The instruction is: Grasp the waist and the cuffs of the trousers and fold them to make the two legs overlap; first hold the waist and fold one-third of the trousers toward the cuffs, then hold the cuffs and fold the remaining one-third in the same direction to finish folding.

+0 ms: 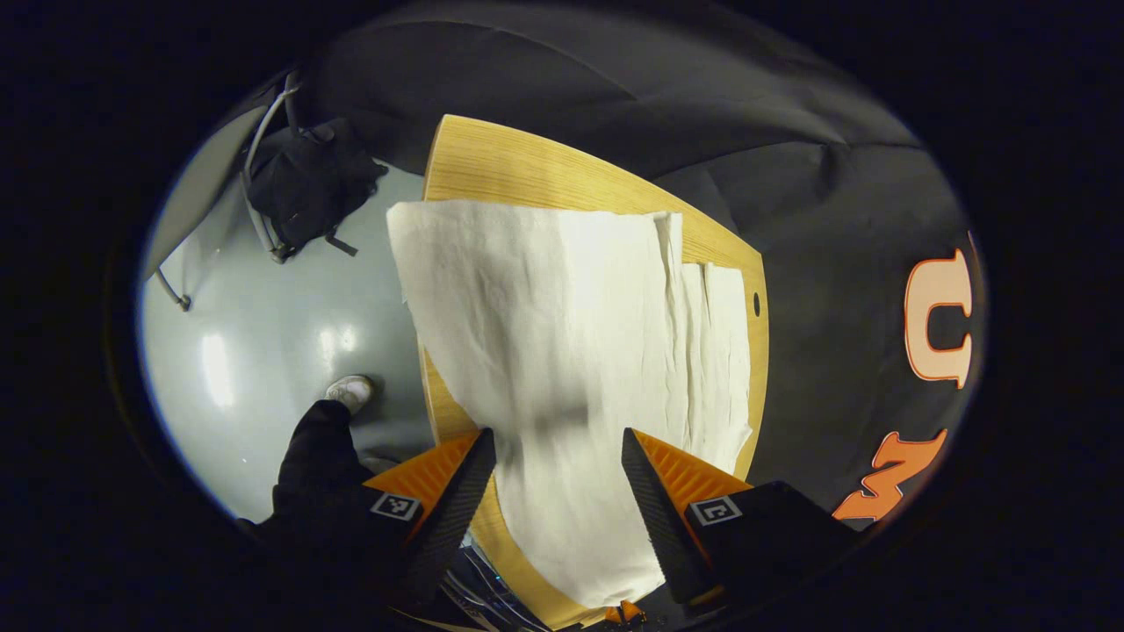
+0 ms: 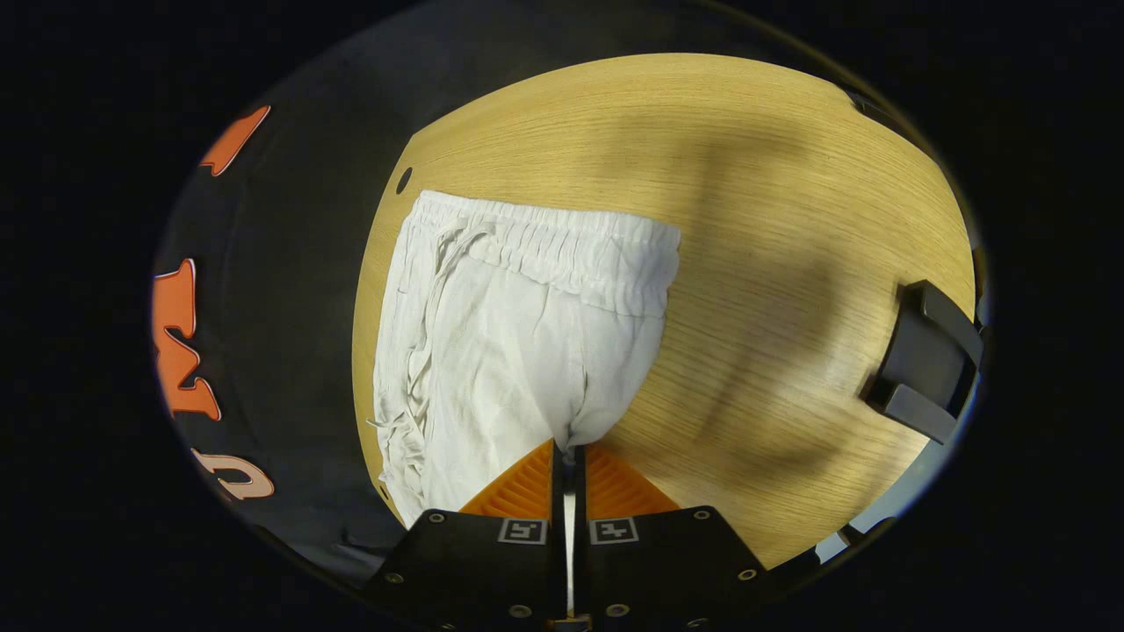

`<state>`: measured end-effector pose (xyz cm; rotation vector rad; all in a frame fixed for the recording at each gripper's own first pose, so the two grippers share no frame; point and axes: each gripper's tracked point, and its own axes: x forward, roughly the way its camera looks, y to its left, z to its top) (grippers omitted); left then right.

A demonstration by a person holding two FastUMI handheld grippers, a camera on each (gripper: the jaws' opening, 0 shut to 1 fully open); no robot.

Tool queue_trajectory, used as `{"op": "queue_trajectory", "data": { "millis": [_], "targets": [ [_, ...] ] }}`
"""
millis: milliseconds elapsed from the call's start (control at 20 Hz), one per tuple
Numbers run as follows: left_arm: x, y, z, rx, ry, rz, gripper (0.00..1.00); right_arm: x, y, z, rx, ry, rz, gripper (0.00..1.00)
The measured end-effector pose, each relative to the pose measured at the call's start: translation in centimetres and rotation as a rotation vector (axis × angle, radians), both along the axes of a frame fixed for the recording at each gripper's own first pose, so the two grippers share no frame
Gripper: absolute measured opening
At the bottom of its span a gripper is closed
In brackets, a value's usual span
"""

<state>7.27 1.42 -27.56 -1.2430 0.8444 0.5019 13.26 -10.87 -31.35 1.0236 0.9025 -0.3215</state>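
White trousers (image 1: 562,316) lie flat on a wooden table (image 1: 492,162), one side hanging past the table's left edge in the left gripper view. My left gripper (image 1: 558,439) hovers open above the near part of the cloth, with nothing between its fingers. In the right gripper view the trousers (image 2: 509,333) stretch away from me, their elastic waistband (image 2: 562,250) at the far end and a drawstring (image 2: 430,263) along the left side. My right gripper (image 2: 566,449) is shut on a pinched fold of the trousers' near edge.
A black block-shaped object (image 2: 931,360) stands at the table's (image 2: 702,132) right edge. Left of the table are grey floor (image 1: 263,351), a person's dark sleeve or leg (image 1: 316,456), a light shoe (image 1: 351,391), and a black bag on a frame (image 1: 303,189).
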Motion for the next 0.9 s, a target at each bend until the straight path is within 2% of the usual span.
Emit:
{"op": "queue_trajectory", "data": {
  "millis": [50, 100, 150, 200, 400, 450, 600, 900],
  "targets": [
    [0.6, -0.1, -0.5, -0.002, 0.002, -0.011, 0.98, 0.0, 0.0, 0.0, -0.014, 0.004, 0.004, 0.04],
    [1.1, -0.1, -0.6, -0.01, -0.006, -0.021, 0.79, 0.0, -0.1, 0.2, -0.029, 0.004, 0.005, 0.04],
    [1.8, -0.4, -0.6, -0.02, -0.015, -0.04, 0.79, 0.0, -0.1, 0.4, -0.041, 0.004, 0.006, 0.03],
    [2.4, -0.2, -0.7, -0.023, -0.02, -0.058, 0.68, 0.0, 0.0, 0.7, -0.048, 0.0, 0.005, 0.03],
    [3.5, 0.4, -1.4, -0.036, 0.043, -0.098, 0.1, 0.0, 0.3, 2.8, -0.047, -0.045, -0.029, 0.03],
    [3.8, 0.5, -0.5, -0.038, 0.035, -0.138, 0.07, -0.1, 0.4, 3.5, -0.047, -0.061, -0.037, 0.03],
    [7.1, 0.5, 3.4, -0.01, -0.037, -0.252, 0.07, 0.1, 0.7, 6.6, -0.048, -0.117, -0.065, 0.04],
    [19.0, 1.3, 13.4, 0.064, -0.255, -0.482, 0.05, 4.2, 2.2, 13.7, -0.097, -0.252, -0.073, 0.03]
  ]
}}
